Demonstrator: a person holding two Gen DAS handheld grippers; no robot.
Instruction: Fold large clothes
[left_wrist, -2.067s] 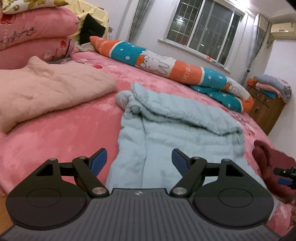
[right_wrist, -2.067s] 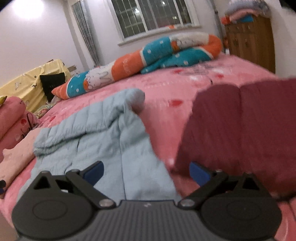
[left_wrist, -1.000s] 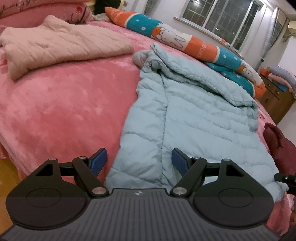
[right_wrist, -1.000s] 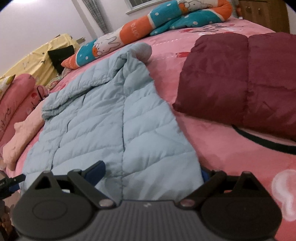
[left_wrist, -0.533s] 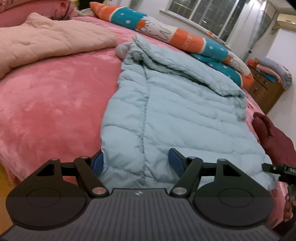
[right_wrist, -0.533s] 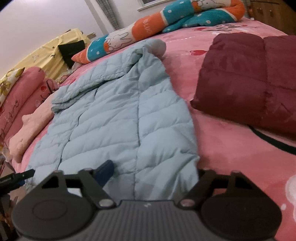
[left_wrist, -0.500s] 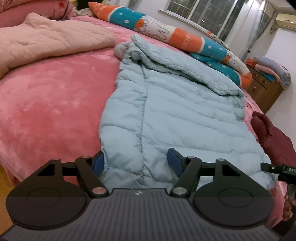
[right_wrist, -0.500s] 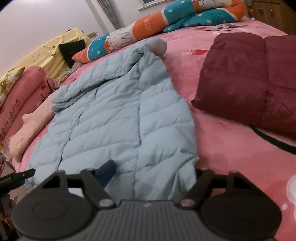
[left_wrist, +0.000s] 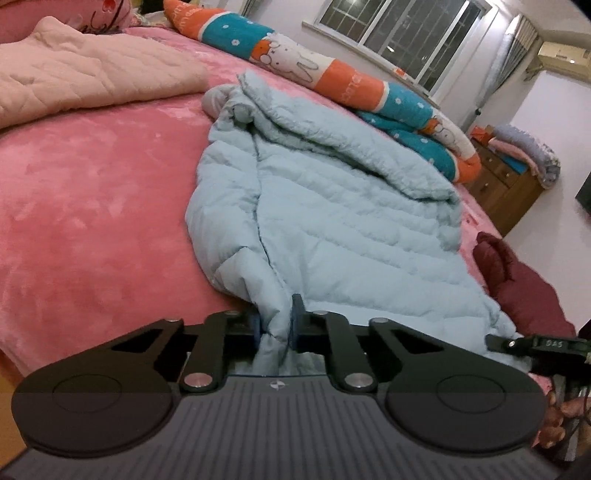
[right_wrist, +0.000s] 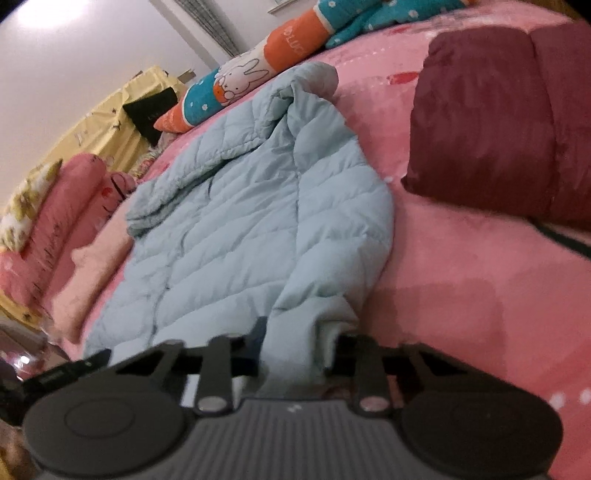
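Pale blue quilted jacket (left_wrist: 332, 221) lies spread on the pink bed (left_wrist: 92, 206) (a maroon jacket (right_wrist: 498, 122) beside it). The left gripper (left_wrist: 275, 325), low at the near hem, now pinches a bunched corner; the right gripper (right_wrist: 295, 350) has closed on the other corner, both open half a second ago
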